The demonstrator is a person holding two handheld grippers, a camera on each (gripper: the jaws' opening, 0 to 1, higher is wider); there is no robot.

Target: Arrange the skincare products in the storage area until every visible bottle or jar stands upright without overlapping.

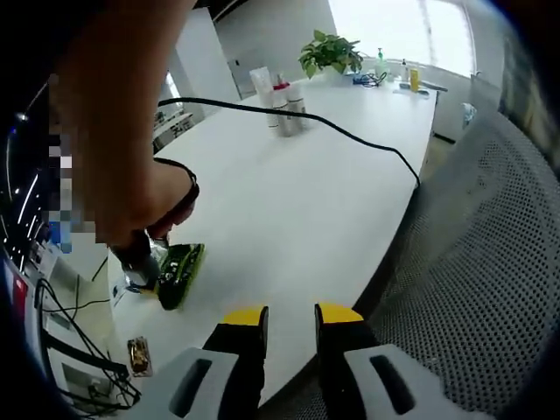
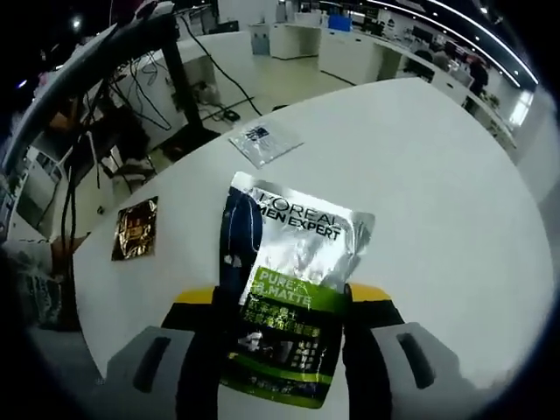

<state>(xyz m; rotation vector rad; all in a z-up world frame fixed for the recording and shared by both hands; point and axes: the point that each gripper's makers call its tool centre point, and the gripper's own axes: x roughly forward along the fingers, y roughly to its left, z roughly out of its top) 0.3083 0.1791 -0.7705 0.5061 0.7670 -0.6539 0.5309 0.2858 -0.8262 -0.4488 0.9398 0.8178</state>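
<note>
The right hand-held gripper (image 2: 280,302) is clamped on a sachet (image 2: 289,289); the left hand-held gripper (image 1: 290,317) hangs apart, empty. Bottles (image 1: 282,105) stand upright far across the desk (image 1: 289,201), so little seems left.

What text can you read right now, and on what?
"L'OREAL" on the silver sachet between the right gripper jaws.
"MEN EXPERT" beneath it, same sachet.
"PURE & MATTE" on its green band, partly blurred.
Fine print lower on the sachet: too small to read.
Clear packet with a dark label: too blurred.
Gold packet: nothing readable.
Bottles far down the table: labels too small.
</note>
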